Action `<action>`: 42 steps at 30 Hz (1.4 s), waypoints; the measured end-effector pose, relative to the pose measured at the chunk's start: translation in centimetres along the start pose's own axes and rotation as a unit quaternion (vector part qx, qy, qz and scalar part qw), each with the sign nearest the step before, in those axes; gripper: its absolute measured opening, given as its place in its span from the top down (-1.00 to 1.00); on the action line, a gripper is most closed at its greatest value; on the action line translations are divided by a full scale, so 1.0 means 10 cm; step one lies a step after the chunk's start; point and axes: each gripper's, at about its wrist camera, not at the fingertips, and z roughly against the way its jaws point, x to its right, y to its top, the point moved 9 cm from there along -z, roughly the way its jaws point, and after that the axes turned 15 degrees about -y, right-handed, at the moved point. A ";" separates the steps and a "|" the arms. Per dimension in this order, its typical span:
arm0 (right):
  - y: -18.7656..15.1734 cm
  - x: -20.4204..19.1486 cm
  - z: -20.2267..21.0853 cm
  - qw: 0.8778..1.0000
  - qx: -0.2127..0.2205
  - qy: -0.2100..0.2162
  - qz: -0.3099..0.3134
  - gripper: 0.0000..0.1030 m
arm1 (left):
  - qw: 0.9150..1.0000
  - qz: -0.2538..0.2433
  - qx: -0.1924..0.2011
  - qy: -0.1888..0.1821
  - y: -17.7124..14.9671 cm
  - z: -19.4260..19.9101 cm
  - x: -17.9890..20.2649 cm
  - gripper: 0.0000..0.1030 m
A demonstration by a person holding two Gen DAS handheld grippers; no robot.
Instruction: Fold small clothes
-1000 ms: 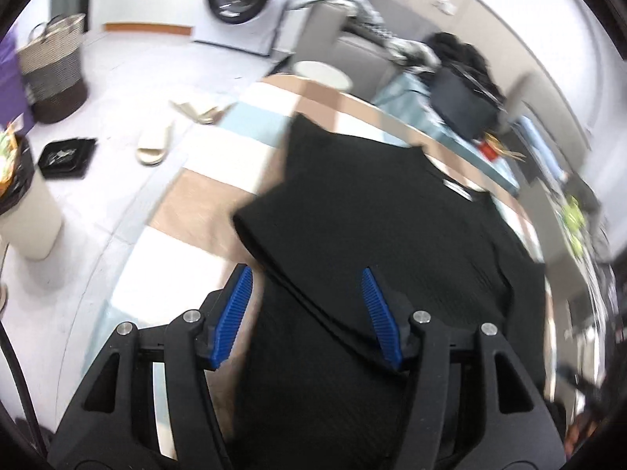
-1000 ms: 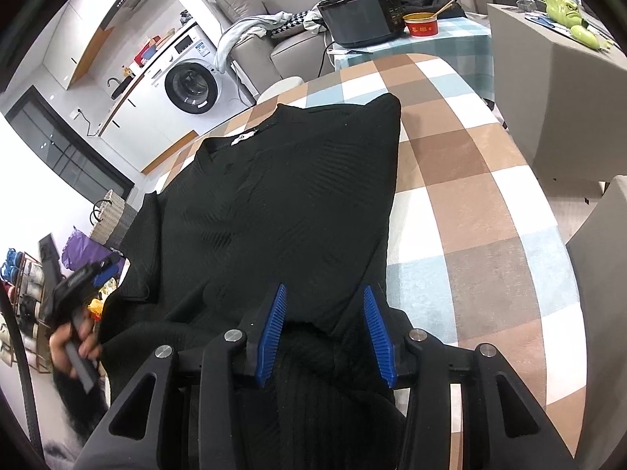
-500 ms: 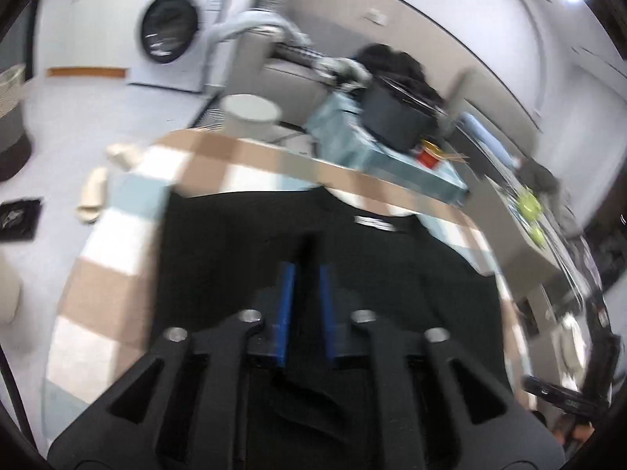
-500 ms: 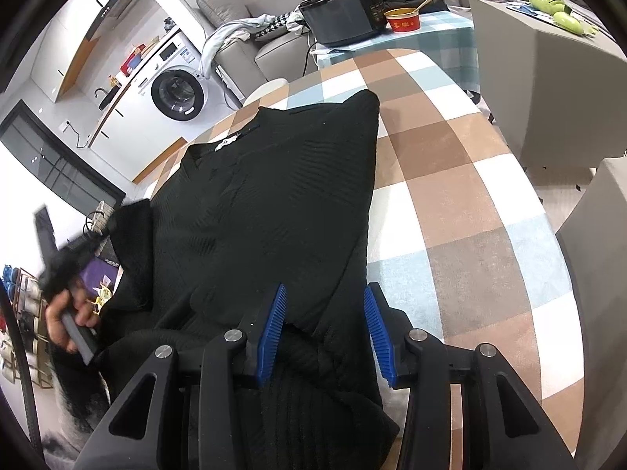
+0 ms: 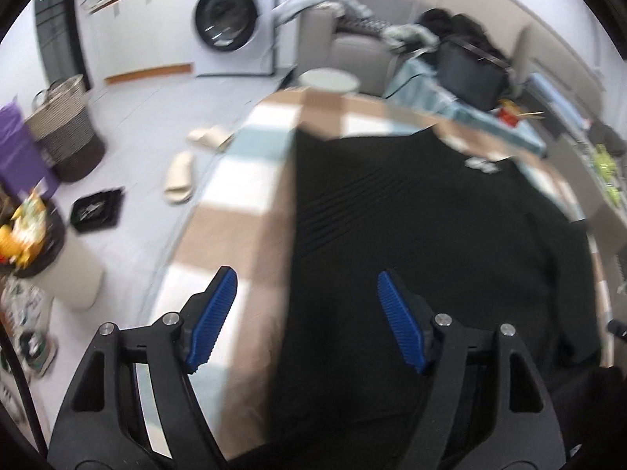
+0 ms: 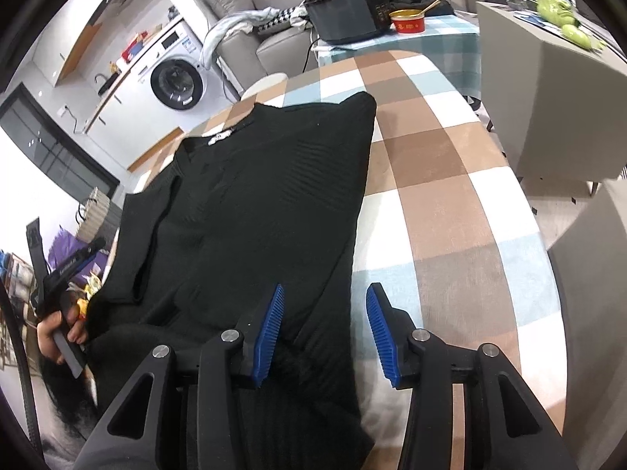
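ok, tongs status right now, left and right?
Left tongs: jaws opening, nothing gripped; the black garment edge lies below them.
Right tongs: open, holding nothing, over the garment's right edge.

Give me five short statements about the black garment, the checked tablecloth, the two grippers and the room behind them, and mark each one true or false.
1. The black garment lies on a checked tablecloth. True.
2. The left gripper is clamped shut on the cloth. False: its jaws are opening and stand wide apart, with the garment's edge below them and not pinched.
3. A washing machine stands in the background. True.
4. The garment is white. False: it is black, with a small white label at the neck.
5. The right gripper has its jaws pressed together. False: a clear gap shows between the blue pads, over the garment's right edge.
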 end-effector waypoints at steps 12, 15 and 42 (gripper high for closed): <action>0.28 -0.16 -0.45 0.999 -0.011 0.023 0.041 0.29 | 0.995 0.036 -0.054 -0.069 -0.36 -0.23 -0.08 0.57; 0.32 -0.25 -0.49 0.998 0.005 0.011 0.066 0.61 | 0.995 0.033 -0.059 -0.078 -0.36 -0.26 0.02 0.77; 0.16 -0.06 0.31 0.997 0.067 -0.008 0.027 -0.39 | 0.997 0.029 0.025 -0.072 -0.29 0.51 0.34 -0.23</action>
